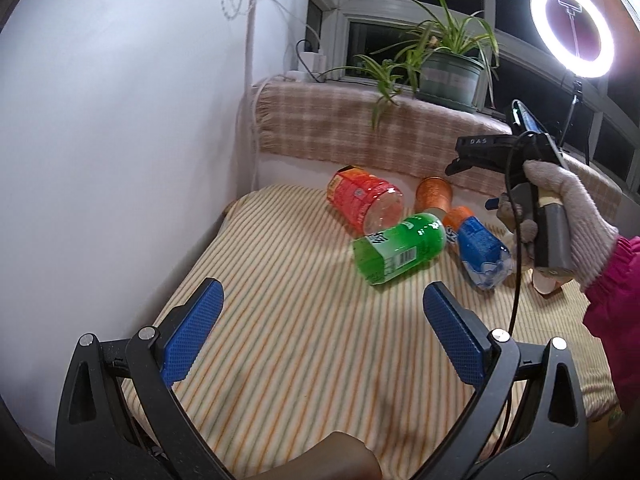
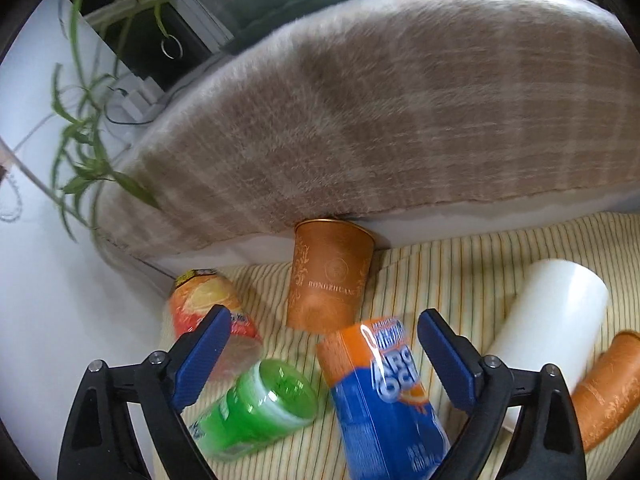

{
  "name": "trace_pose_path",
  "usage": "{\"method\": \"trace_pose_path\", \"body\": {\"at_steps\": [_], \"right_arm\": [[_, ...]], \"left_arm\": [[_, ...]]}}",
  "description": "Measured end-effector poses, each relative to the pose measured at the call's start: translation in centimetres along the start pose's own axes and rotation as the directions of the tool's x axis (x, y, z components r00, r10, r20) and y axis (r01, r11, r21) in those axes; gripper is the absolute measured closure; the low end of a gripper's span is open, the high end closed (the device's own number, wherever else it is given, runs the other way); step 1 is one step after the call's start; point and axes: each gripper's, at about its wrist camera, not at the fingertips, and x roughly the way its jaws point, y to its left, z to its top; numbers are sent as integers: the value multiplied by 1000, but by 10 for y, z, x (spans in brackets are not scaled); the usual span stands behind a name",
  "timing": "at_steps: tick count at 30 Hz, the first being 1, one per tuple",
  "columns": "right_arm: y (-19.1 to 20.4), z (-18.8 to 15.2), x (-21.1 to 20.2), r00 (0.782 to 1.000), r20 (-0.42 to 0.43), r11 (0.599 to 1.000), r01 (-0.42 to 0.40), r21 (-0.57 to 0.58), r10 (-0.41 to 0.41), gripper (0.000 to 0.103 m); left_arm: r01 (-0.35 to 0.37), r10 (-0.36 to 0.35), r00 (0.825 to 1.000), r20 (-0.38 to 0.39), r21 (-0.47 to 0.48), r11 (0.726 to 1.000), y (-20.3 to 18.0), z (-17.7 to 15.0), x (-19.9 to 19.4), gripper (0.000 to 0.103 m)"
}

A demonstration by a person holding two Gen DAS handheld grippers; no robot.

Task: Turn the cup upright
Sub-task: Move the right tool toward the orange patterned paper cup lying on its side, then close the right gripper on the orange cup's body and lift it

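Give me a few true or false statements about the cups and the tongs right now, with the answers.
1. The green cup lies on its side. True.
2. The left tongs grip the green cup. False: they are open and empty, short of it.
3. The brown paper cup stands by the plaid blanket. True.
4. The right tongs are shut on the white cup. False: they are open, the blue-and-orange cup between their fingers.

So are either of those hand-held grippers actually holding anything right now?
No. The left hand-held gripper is open over bare striped cloth; the right hand-held gripper is open above the blue-and-orange cup, not gripping it.
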Motion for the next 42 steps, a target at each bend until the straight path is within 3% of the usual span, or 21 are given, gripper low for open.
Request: {"method": "trace_pose_path", "body": {"at_steps": [15, 29, 36, 42], "right_arm": [[31, 17, 41, 988, -55, 988, 141, -70, -145, 25], [47, 22, 87, 962, -118, 965, 233, -123, -248, 27], [48, 20, 112, 953, -157, 962, 243, -122, -260, 39], [40, 21, 108, 960, -143, 967, 223, -121, -240, 40]], "left_arm": [[-8, 8, 1000, -7, -71, 997, 40, -6, 8, 1], [-12, 12, 1000, -3, -102, 995, 56, -4, 9, 1], [-17, 17, 1000, 2, -105, 994, 56, -4, 8, 1], [-17, 18, 1000, 5, -98, 995, 56, -2, 8, 1]]}}
